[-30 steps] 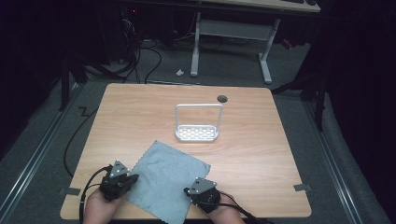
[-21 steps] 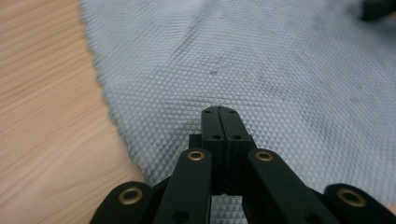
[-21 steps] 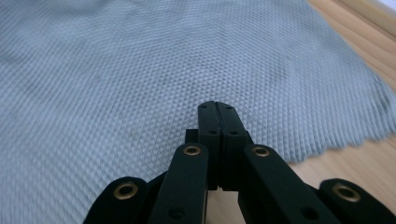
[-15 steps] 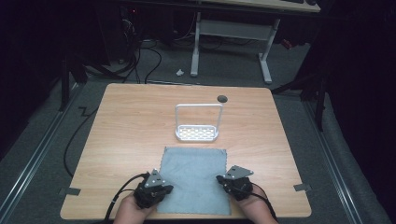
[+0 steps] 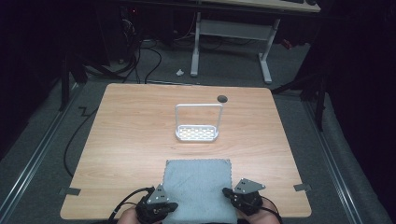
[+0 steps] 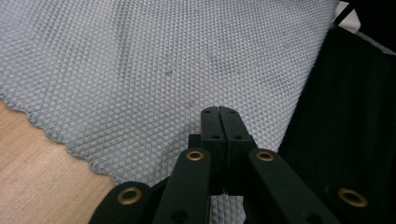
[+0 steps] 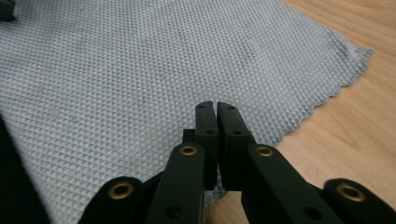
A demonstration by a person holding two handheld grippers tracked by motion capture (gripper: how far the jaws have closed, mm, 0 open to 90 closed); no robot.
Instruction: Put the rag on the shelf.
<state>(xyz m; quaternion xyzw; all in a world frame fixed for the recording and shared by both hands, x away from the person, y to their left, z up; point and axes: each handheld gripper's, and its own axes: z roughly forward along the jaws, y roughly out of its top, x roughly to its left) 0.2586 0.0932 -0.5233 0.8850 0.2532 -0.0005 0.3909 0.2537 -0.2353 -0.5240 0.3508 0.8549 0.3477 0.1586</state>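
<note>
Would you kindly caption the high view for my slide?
Two hand-held grippers, left gripper and right gripper, flank a grey cloth near a white rack.

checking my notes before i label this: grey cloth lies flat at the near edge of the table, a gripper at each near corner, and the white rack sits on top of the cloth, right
Not quite. The white rack does not sit on the grey cloth; it stands apart from it on the bare table, farther from the person, as the high view shows. The rest holds: the cloth lies flat at the near edge, with the left gripper and right gripper at its near corners.

A cloth [image 5: 198, 189] is spread flat at the near edge of the bench [image 5: 126, 140], with one claw [image 5: 164, 208] at its left corner and another [image 5: 231, 193] at its right. Behind the cloth, a small rack [image 5: 197, 133] is set near the bench's middle.
</note>
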